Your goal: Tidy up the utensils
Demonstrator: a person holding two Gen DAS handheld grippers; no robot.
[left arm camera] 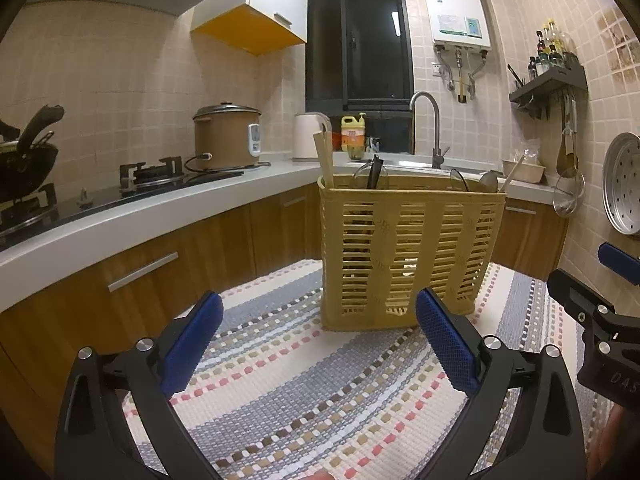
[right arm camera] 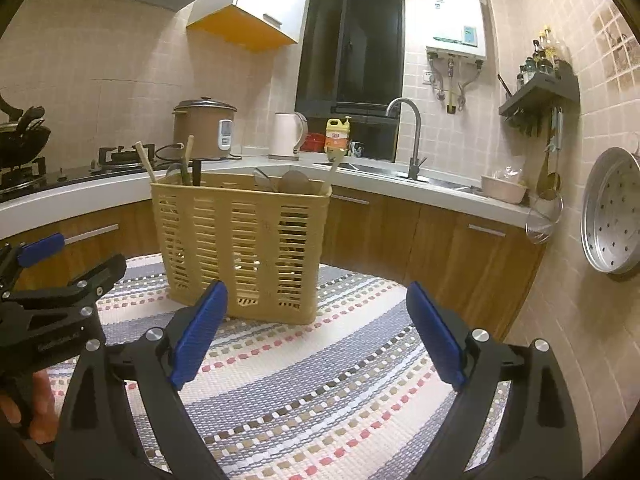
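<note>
A yellow slotted utensil basket (left arm camera: 408, 252) (right arm camera: 240, 244) stands upright on a striped woven mat (left arm camera: 304, 392) (right arm camera: 320, 384). Wooden chopsticks (left arm camera: 325, 158) (right arm camera: 145, 162), a dark-handled tool (left arm camera: 375, 172), ladles and a wooden spatula (right arm camera: 334, 166) stick out of its top. My left gripper (left arm camera: 318, 312) is open just in front of the basket, nothing between its blue pads (left arm camera: 192, 344). My right gripper (right arm camera: 316, 300) is also open with nothing in it, the basket ahead and to its left. Each gripper shows at the edge of the other's view.
A grey counter (left arm camera: 120, 220) wraps around behind, with a gas hob (left arm camera: 152, 174), rice cooker (left arm camera: 228, 136), kettle (left arm camera: 310, 136), soap bottle (left arm camera: 354, 132) and sink tap (left arm camera: 426, 128). A steamer tray (right arm camera: 612, 212) and ladles (right arm camera: 546, 200) hang on the right wall. A hand (right arm camera: 38, 412) holds the left gripper.
</note>
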